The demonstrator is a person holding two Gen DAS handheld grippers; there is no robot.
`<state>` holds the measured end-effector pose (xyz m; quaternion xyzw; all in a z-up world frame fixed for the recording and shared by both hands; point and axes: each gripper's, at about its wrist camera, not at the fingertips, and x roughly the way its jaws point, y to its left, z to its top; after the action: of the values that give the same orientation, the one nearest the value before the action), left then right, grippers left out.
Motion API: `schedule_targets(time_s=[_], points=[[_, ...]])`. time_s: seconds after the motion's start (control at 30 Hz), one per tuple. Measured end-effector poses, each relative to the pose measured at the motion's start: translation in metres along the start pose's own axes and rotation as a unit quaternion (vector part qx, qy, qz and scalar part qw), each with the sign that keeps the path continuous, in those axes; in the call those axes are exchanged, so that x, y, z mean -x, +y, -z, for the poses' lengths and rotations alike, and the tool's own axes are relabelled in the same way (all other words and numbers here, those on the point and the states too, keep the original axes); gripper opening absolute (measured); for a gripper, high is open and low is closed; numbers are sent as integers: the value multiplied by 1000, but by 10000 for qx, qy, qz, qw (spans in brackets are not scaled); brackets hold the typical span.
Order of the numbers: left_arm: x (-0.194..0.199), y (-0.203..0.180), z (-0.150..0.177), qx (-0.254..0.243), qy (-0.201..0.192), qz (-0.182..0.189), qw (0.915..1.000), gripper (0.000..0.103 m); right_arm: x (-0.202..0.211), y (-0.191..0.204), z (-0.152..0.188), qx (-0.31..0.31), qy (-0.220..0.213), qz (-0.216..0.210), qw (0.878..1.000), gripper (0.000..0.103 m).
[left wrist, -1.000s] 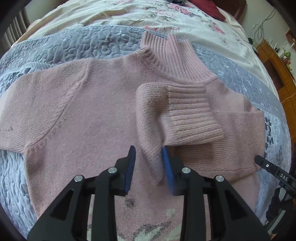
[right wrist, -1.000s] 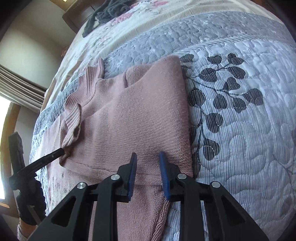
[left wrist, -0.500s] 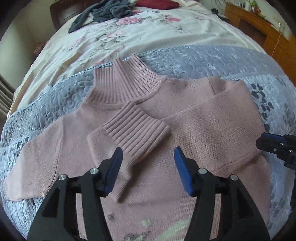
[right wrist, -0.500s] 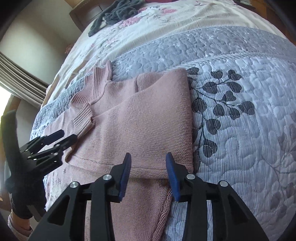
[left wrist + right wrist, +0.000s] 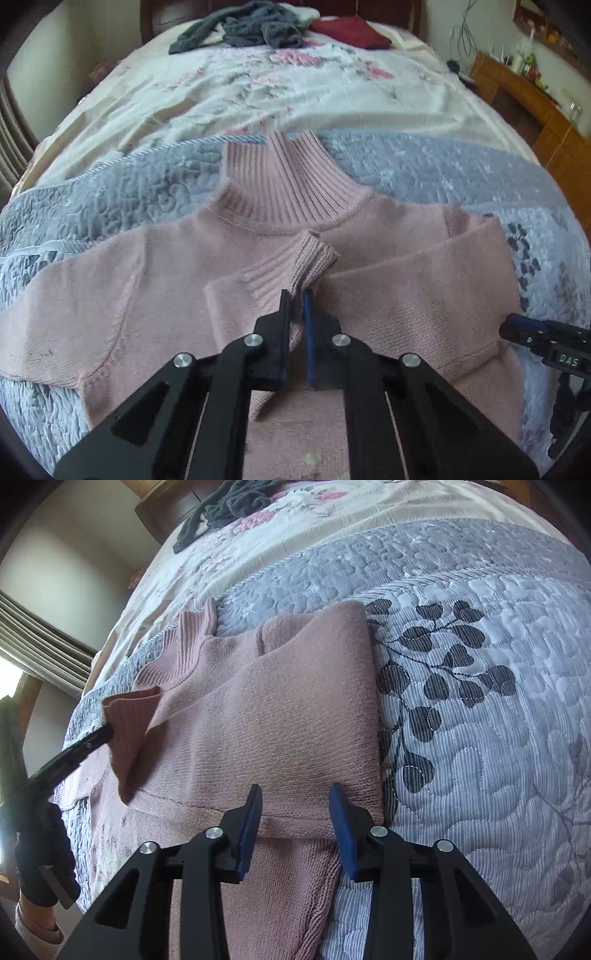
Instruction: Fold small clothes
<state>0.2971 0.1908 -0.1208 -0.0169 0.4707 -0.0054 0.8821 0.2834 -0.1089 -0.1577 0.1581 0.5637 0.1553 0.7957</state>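
A pink turtleneck sweater point(image 5: 147, 295) lies flat on the bed, collar pointing away from me, with one sleeve folded across the chest. My left gripper point(image 5: 295, 295) is shut on that sleeve's ribbed cuff point(image 5: 314, 258) and holds it raised off the chest. The right wrist view shows the sweater point(image 5: 277, 720), the raised cuff point(image 5: 129, 716) and the left gripper point(image 5: 92, 740) at the left. My right gripper point(image 5: 295, 794) stands open over the lower edge of the folded sleeve, nothing between its fingers. Its tip shows as the right gripper point(image 5: 517, 328) at the sweater's right side.
A grey quilt point(image 5: 110, 184) with dark leaf print point(image 5: 461, 701) lies under the sweater, over a floral sheet point(image 5: 295, 92). A dark grey garment point(image 5: 240, 29) and a red cloth point(image 5: 351, 31) lie at the bed's far end. Wooden furniture point(image 5: 535, 103) stands on the right. A gloved hand point(image 5: 40, 849) holds the left gripper.
My left gripper let go of the sleeve, opened, moved onto the ribbed cuff, shut on it and lifted it. My right gripper opened wider over the fold.
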Motion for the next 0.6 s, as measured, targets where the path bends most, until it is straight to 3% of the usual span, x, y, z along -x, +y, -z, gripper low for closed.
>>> schedule_targets(time_s=[0.17, 0.4, 0.53, 0.6], points=[[37, 55, 6, 356, -385, -85, 9986, 5, -1, 3, 0, -18, -2, 66, 10000, 38], [41, 136, 37, 1024, -73, -524, 9933, 10, -3, 9, -1, 27, 32, 148, 9999, 38], [54, 152, 45, 1189, -200, -580, 9910, 11, 6, 24, -3, 219, 2, 296, 9993, 40], [54, 141, 42, 1060, -219, -486, 9929, 17, 9, 36, -4, 376, -18, 298, 9988, 40]])
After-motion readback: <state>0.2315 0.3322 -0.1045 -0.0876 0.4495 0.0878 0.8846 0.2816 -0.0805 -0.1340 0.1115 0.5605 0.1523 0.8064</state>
